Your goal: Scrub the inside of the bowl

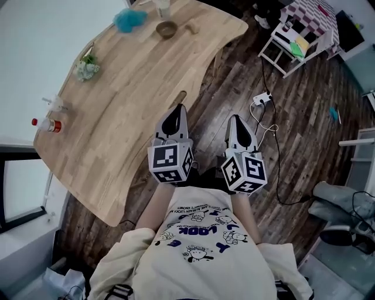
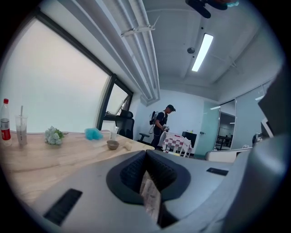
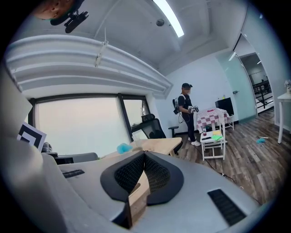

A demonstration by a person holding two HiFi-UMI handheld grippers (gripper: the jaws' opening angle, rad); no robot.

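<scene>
the scrubbing is not getting under way yet. the bowl (image 1: 167, 29) is sitting at the far end of the surface (image 1: 117, 129), well apart from the left claw (image 1: 174, 120) and the right claw (image 1: 239, 132), each sitting pressed together and gripping nothing. everything is remaining to do. counting: one bowl, one blue fluffy tuft (image 1: 128, 19), one clear cup (image 1: 162, 7), one small tan piece (image 1: 191, 27), one flower bunch (image 1: 87, 69), one red-capped bottle (image 1: 47, 124), one straw cup (image 1: 55, 105), two claws.

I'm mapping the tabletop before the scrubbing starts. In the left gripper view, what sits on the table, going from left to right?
red-capped bottle → clear cup with straw → flower bunch → blue fluffy thing → bowl → small beige object
</scene>
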